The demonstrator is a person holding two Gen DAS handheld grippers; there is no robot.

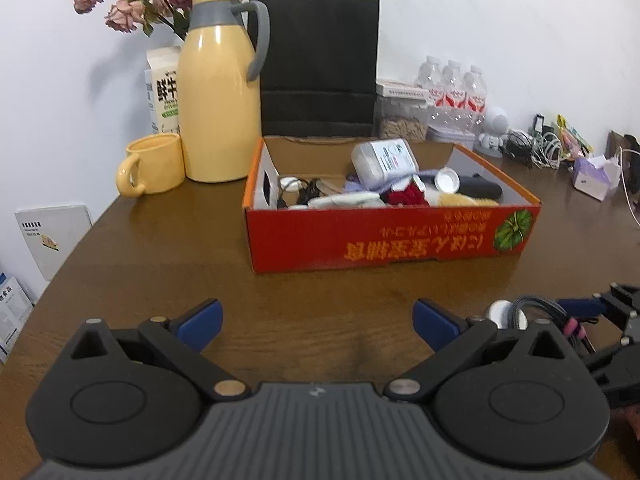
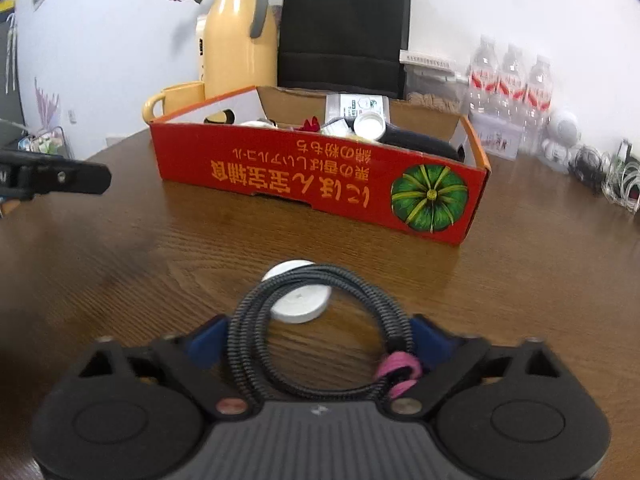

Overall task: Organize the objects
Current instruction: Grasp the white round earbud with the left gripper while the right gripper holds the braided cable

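A coiled dark braided cable (image 2: 244,320) with a pink tie (image 2: 400,366) and a white round puck (image 2: 300,300) lies on the brown table, in front of the red cardboard box (image 2: 280,176). My right gripper (image 2: 320,332) stands wide around the coil, whose two sides sit close to the blue fingers (image 2: 204,344); the coil still looks round, not squeezed. My left gripper (image 1: 316,316) hangs open above bare wood with nothing between its fingers, left of the right gripper (image 1: 600,308) and the cable (image 1: 520,312). The box (image 1: 392,240) holds several small items, among them a white bottle (image 1: 384,158).
Behind the box stand a yellow jug (image 1: 218,92), a yellow mug (image 1: 150,166), a milk carton (image 1: 162,92), a black paper bag (image 1: 320,64) and water bottles (image 1: 456,92). Cables and a tissue pack (image 1: 596,176) crowd the far right. The table edge (image 1: 60,272) runs along the left.
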